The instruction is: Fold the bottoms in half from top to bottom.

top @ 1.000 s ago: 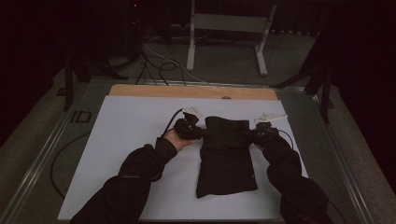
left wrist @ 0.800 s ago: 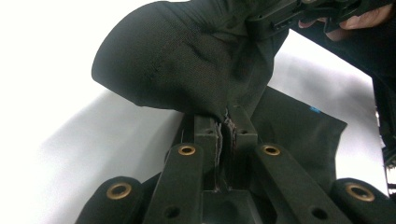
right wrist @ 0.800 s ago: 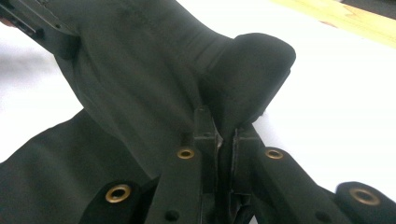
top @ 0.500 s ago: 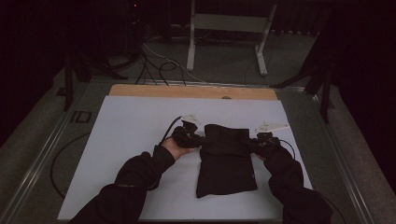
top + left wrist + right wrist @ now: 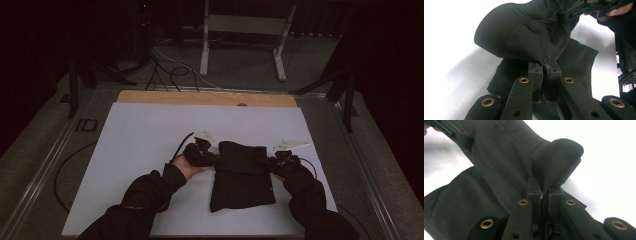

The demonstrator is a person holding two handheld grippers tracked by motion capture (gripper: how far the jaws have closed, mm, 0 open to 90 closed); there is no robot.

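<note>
Black garment [image 5: 242, 175] clamped at both far corners by left gripper [image 5: 209, 156] and right gripper [image 5: 272, 162], spread taut for folding over white table [image 5: 140, 145].

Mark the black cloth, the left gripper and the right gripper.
black cloth [image 5: 242, 185], high view, flat lower part.
left gripper [image 5: 545, 65], left gripper view, between its fingers' tips.
right gripper [image 5: 544, 187], right gripper view, between its fingers' tips.

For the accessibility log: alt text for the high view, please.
Two hand-held grippers, the left gripper and right gripper, pinch opposite sides of a black folded cloth garment lying on a white table sheet, in a dim room.
</note>
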